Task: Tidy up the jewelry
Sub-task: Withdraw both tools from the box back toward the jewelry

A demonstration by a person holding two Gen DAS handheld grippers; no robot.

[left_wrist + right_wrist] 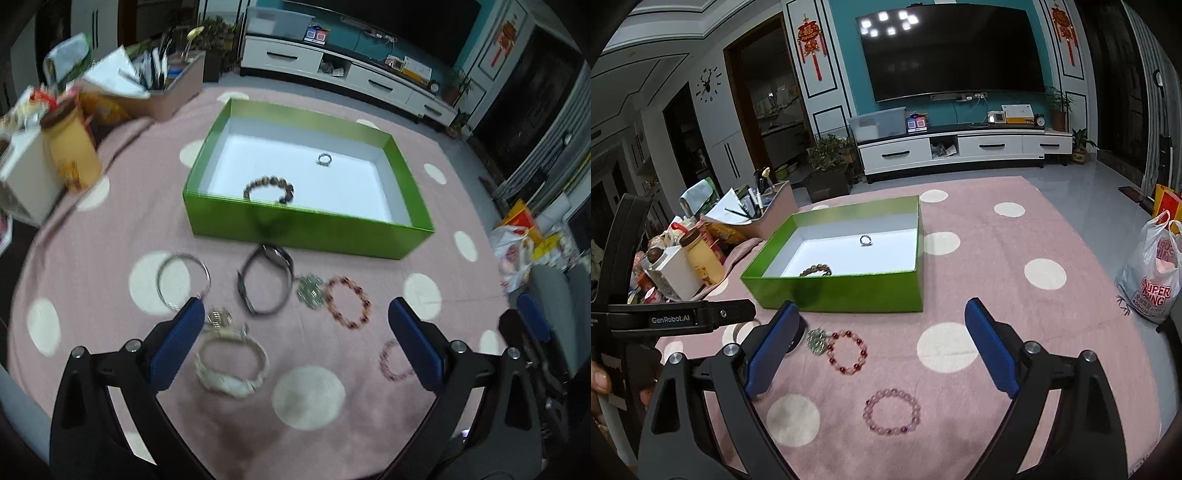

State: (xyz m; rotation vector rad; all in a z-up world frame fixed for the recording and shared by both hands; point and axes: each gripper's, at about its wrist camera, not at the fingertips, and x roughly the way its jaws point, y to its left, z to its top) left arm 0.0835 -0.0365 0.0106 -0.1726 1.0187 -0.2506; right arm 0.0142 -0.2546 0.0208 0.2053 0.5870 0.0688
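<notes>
A green box [303, 225] [834, 291] with a white inside holds a brown bead bracelet [269, 189] [815, 271] and a small ring [324, 159] [865, 240]. In front of it on the pink dotted cloth lie a silver bangle [183, 278], a dark watch [264, 280], a green charm [311, 291] [817, 341], a red bead bracelet [348, 302] [847, 352], a white watch [232, 363], a small gold piece [218, 316] and a pink bead bracelet [395, 362] [892, 411]. My left gripper [295, 314] is open and empty above them. My right gripper [882, 314] is open and empty.
Clutter stands at the table's left: a yellow bottle [72, 147] [701, 254], a white box [26, 173] and a pen holder [173, 88]. A plastic bag [1152, 273] sits off the right edge. The left gripper's body [676, 317] shows at the right wrist view's left.
</notes>
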